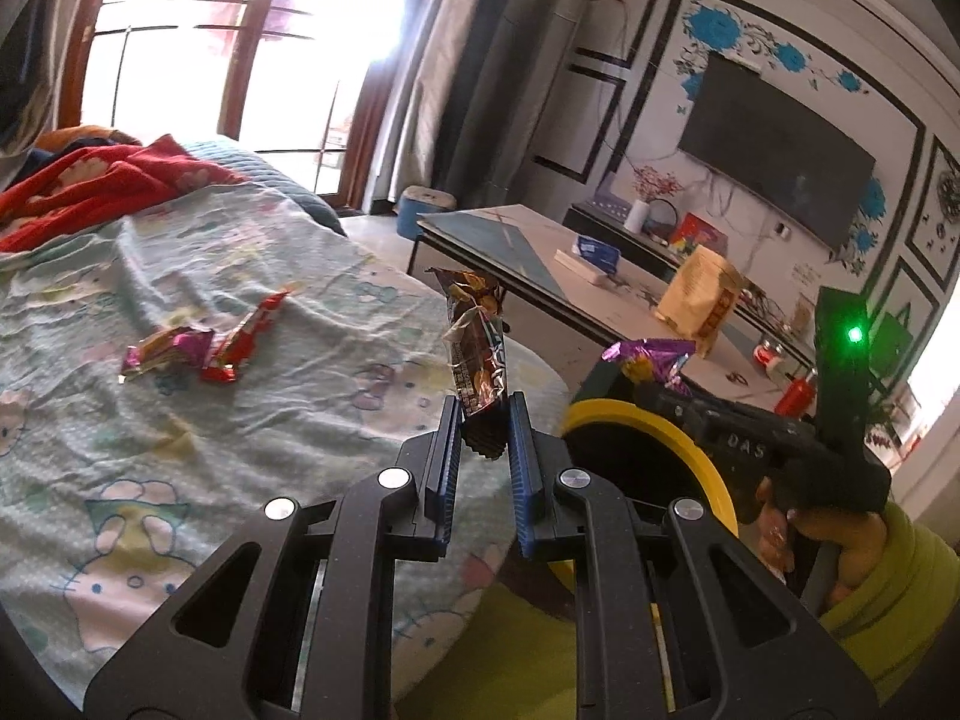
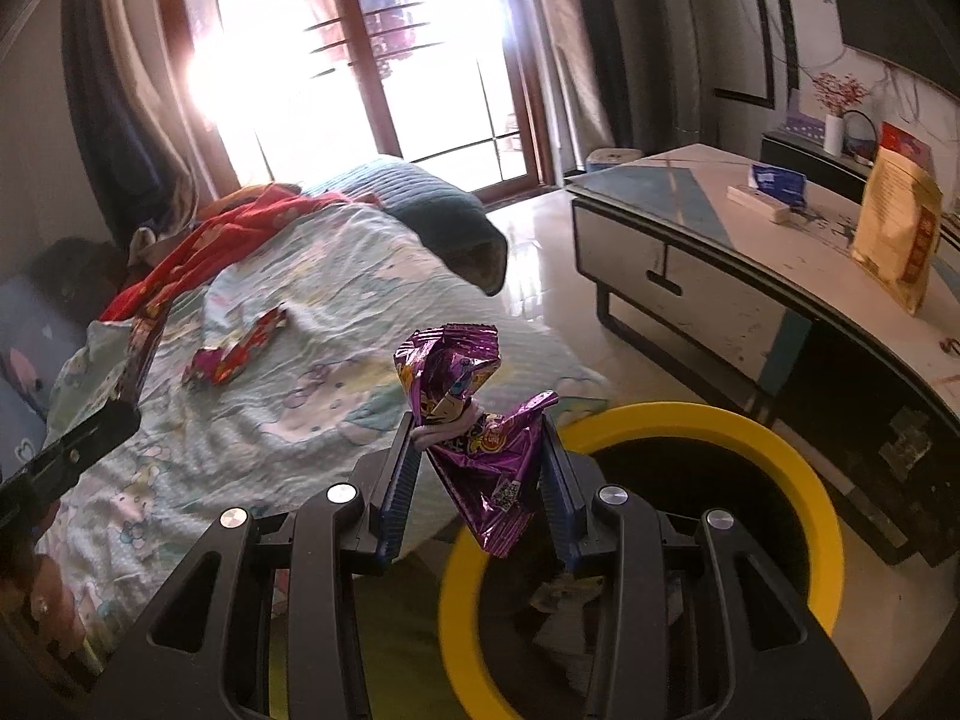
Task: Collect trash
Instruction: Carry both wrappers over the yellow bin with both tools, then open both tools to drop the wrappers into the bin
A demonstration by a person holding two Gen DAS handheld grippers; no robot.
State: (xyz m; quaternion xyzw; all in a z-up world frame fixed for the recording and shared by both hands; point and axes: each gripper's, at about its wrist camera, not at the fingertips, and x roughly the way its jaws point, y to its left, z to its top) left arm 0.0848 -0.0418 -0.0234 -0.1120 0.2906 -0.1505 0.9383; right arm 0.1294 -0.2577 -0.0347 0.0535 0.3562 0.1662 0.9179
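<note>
A bed with a cartoon-cat sheet fills the left of both views, a red blanket bunched at its far end. Beside it stands a long tabletop carrying a tan pouch with red print too small to read and a blue box. A yellow-rimmed bin sits on the floor between bed and tabletop.

The right tongs, whose body reads "DAS" in the left wrist view, pinch a crumpled purple wrapper bearing a QR code, just above the bin's near rim. The left tongs are closed narrowly on a brown snack wrapper, held upright over the bed's edge; its lettering is illegible. A red wrapper and a magenta wrapper lie touching on the sheet.
</note>
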